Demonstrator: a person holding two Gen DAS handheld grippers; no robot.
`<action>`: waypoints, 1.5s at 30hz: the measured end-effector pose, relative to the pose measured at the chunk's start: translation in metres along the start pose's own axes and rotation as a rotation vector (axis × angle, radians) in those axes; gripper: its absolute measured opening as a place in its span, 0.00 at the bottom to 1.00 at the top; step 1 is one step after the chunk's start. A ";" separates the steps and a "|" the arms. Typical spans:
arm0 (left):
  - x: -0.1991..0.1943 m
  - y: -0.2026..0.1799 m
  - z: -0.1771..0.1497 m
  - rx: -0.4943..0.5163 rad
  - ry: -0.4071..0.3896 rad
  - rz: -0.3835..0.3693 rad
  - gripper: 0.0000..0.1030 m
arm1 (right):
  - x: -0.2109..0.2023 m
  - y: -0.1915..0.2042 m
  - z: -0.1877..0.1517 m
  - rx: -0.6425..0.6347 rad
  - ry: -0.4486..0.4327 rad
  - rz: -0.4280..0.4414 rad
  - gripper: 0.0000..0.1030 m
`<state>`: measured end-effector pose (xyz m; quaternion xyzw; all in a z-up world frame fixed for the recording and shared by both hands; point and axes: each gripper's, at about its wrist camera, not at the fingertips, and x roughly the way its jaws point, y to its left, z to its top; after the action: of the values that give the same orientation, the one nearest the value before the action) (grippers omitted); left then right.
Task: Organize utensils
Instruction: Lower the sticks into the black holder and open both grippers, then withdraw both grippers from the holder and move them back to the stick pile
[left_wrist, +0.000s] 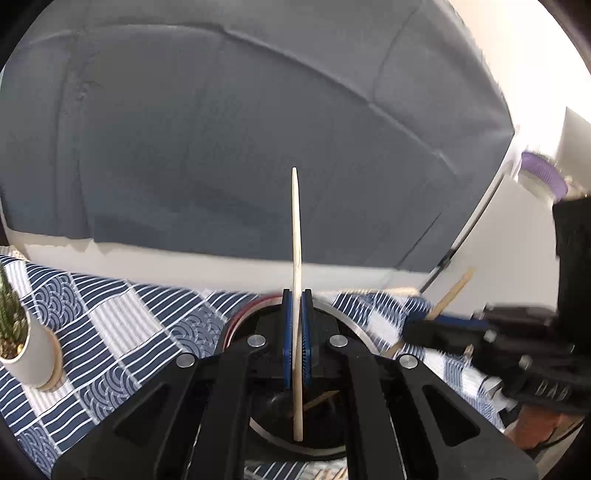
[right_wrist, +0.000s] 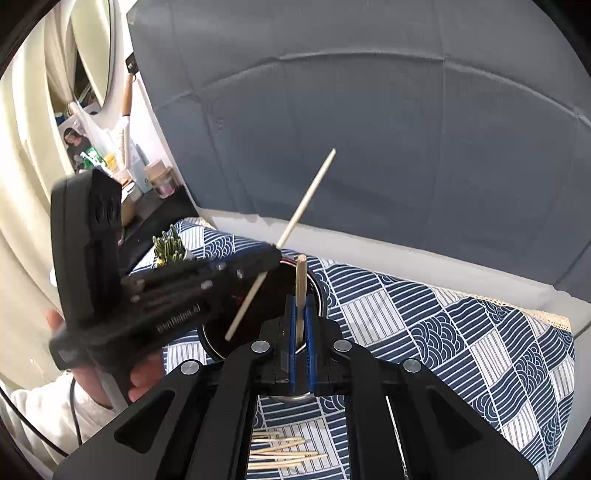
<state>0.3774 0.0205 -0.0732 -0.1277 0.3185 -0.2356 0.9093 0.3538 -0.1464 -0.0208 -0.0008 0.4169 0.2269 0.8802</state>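
The left gripper (left_wrist: 296, 345) has its blue pads pinched on a pale wooden chopstick (left_wrist: 295, 236), which stands nearly upright between them; its tapered tip rises well above the fingers and its lower end hangs over the mouth of a dark round cup (left_wrist: 354, 325) with a metal rim directly below. A second stick lies slanted inside that cup.

The right gripper (right_wrist: 302, 332) is likewise clamped on a chopstick of its own (right_wrist: 300, 280), held upright with its blunt end poking just above the fingertips, over the near side of the same cup (right_wrist: 210, 343). To the left of these fingers the other gripper (right_wrist: 271, 258) reaches in across the cup, its stick (right_wrist: 306, 199) slanting up to the right. White lettering runs along that gripper's side, blurred and upside down, and cannot be read.

Below the right fingers, a loose cluster of chopsticks (right_wrist: 284, 452) lies on the blue-and-white patterned tablecloth (right_wrist: 461, 332). Left of the left fingers, a small plant in a white pot (left_wrist: 26, 350) stands on the cloth. A person's hand (right_wrist: 140, 380) and white sleeve show under the left gripper's body. Beyond everything hangs a creased grey backdrop (left_wrist: 240, 129).
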 end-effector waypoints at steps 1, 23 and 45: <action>-0.002 0.000 -0.003 0.007 0.003 0.004 0.05 | 0.000 0.000 -0.001 0.001 0.001 -0.001 0.05; -0.072 -0.026 -0.023 0.119 0.062 0.091 0.43 | -0.041 0.009 -0.013 0.019 -0.058 -0.080 0.49; -0.162 -0.015 -0.121 0.051 0.154 0.321 0.92 | -0.077 0.046 -0.100 0.021 -0.009 -0.178 0.86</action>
<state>0.1840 0.0801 -0.0762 -0.0337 0.3975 -0.1046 0.9110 0.2200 -0.1548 -0.0206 -0.0275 0.4135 0.1436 0.8987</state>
